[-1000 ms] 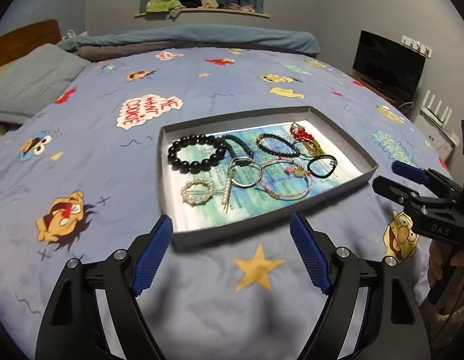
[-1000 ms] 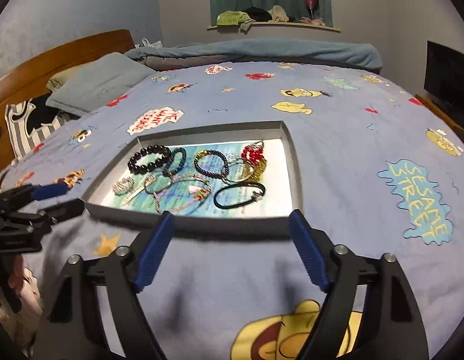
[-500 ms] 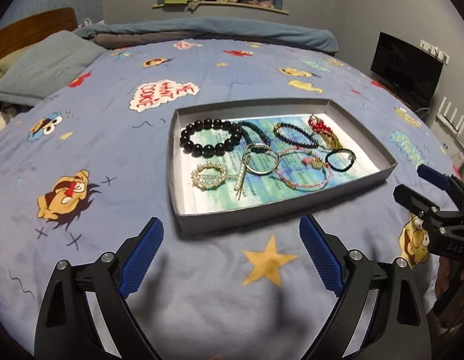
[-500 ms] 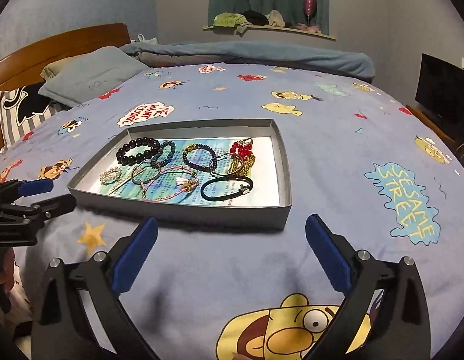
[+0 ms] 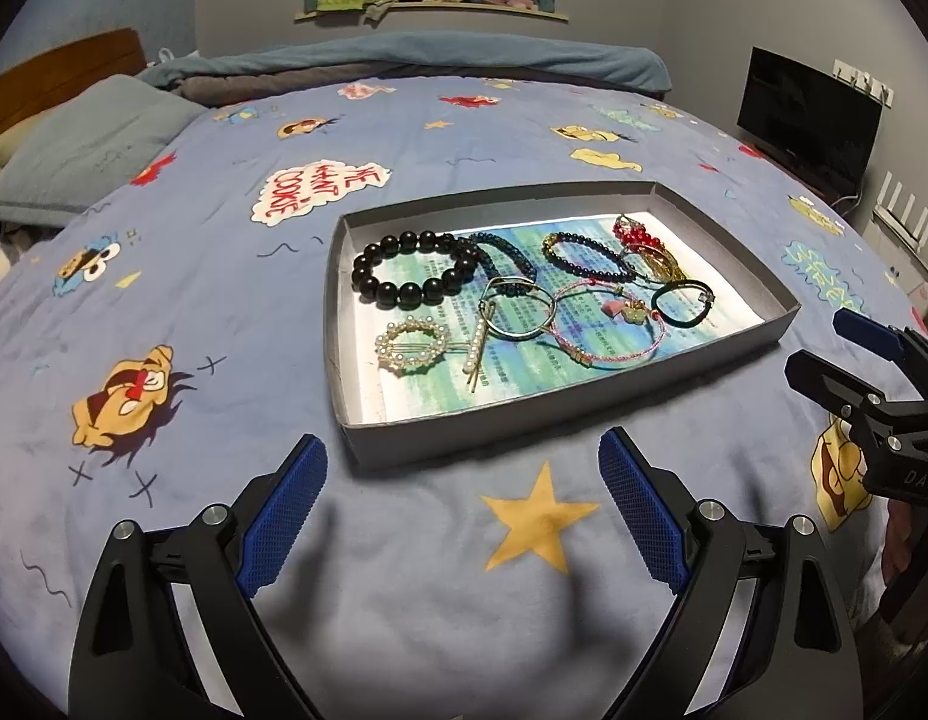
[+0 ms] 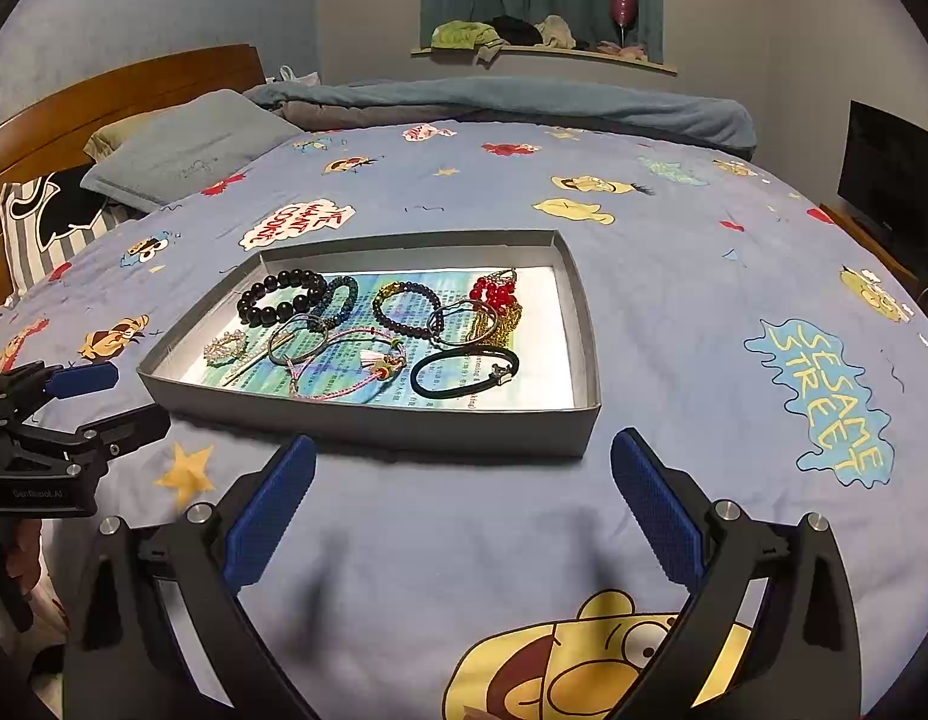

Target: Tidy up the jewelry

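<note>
Centrally on the bed [image 5: 224,312], a shallow grey tray [image 5: 728,252] held the jewelry: a black bead bracelet [image 5: 413,267] at its 10 o'clock corner, a pearl hair ring [image 5: 413,345] at 8 o'clock, a black cord bracelet [image 5: 683,302] toward 3 o'clock, red beads [image 5: 635,234] at 1 o'clock. Both claws hovered short of the tray's near wall, each spread wide and holding nothing: the left claw [image 5: 461,507] over a yellow star [image 5: 539,516], the right claw [image 6: 464,501] at the tray's right corner. Only the right wrist view showed the wooden headboard [image 6: 104,102] fully and the "Sesame Street" print [image 6: 830,396] whole; the left view alone caught white prongs [image 5: 902,213] beside the dark screen [image 5: 809,114].
</note>
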`<state>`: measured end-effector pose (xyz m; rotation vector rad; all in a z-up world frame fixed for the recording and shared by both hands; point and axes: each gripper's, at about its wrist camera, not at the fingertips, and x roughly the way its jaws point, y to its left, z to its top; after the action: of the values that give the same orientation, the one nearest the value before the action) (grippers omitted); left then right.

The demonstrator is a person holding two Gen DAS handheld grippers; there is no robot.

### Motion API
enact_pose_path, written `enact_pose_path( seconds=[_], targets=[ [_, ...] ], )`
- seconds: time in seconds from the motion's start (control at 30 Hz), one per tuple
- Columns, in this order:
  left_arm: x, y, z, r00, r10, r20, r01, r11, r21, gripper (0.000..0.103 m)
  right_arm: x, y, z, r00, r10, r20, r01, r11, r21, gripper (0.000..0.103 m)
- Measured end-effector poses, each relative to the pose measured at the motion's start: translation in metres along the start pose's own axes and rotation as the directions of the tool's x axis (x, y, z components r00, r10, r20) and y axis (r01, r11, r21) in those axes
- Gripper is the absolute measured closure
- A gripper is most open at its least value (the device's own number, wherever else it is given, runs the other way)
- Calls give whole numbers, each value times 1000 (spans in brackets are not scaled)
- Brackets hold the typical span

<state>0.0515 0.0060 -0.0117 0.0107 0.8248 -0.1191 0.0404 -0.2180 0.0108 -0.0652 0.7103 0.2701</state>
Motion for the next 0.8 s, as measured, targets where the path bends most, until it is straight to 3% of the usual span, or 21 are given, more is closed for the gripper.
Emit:
enact_pose_path(
  seconds=[0.8],
  targets=[
    [-1,-1,-2,1000,-3,-6,4,1000,7,11,0,1,-1,1000,-4,-5,4,1000,-2,6]
  ],
)
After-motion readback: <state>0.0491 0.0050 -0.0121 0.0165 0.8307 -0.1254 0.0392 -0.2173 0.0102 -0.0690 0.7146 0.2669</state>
